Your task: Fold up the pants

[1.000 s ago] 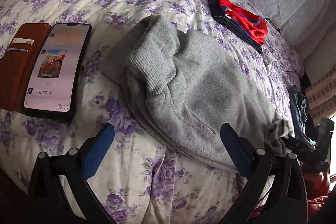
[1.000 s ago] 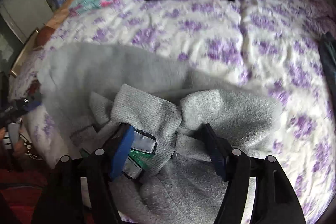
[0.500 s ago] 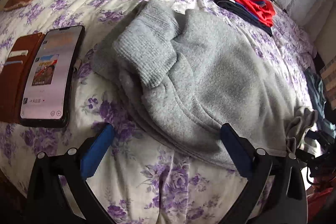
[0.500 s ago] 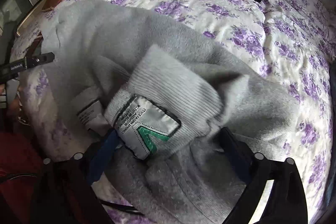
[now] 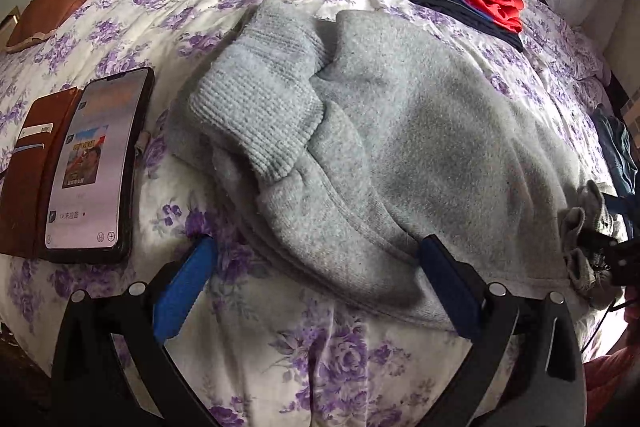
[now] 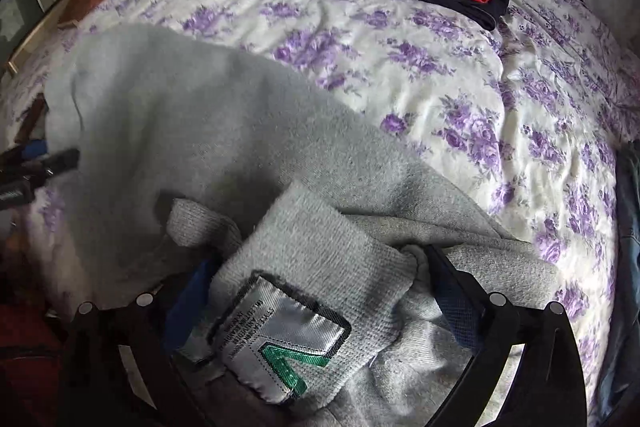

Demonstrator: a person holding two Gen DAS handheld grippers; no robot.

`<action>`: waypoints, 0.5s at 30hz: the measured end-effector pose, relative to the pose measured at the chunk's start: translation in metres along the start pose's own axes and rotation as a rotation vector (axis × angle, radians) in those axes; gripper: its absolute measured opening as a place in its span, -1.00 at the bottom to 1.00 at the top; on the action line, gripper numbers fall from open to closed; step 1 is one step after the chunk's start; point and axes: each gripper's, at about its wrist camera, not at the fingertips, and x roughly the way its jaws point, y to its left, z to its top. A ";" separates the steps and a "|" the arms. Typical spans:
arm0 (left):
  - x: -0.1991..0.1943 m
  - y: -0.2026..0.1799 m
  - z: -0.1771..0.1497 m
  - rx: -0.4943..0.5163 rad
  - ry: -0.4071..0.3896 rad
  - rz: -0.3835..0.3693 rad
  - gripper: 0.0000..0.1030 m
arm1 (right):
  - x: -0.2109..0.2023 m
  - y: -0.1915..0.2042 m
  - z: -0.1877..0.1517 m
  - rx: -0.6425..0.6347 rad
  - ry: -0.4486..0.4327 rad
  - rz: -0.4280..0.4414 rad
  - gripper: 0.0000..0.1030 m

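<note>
Probably the ribbed waistband may slip, because the right gripper stands apart around it, not clamped. The left gripper is apart too, at 6 o'clock of the grey pants, so the fold may loosen.

Home bedroom: floral-quilted bed

The gray pants hide most of the right gripper's blue pads — the label's print is too small to read. The phone screen text is too small as well.
</note>
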 end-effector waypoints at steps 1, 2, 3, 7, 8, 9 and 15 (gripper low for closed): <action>0.000 -0.001 0.000 0.001 -0.001 0.002 0.91 | -0.001 0.006 -0.002 -0.032 -0.022 -0.023 0.93; 0.001 -0.001 0.000 0.002 -0.001 0.003 0.91 | -0.004 0.007 -0.001 -0.040 -0.012 -0.029 0.93; 0.001 -0.001 0.001 0.003 -0.002 0.004 0.91 | -0.007 0.005 0.002 -0.038 0.003 -0.016 0.93; 0.003 -0.002 0.003 0.010 -0.010 0.016 0.92 | -0.040 -0.009 0.009 -0.003 -0.079 0.013 0.93; 0.003 -0.003 0.003 0.012 -0.012 0.020 0.92 | -0.047 -0.012 0.010 -0.001 -0.103 0.006 0.93; 0.003 -0.003 0.003 0.013 -0.013 0.023 0.92 | -0.051 -0.014 0.011 0.000 -0.117 -0.003 0.93; 0.004 -0.004 0.004 0.017 -0.021 0.027 0.92 | -0.007 -0.028 -0.001 0.121 -0.002 0.033 0.93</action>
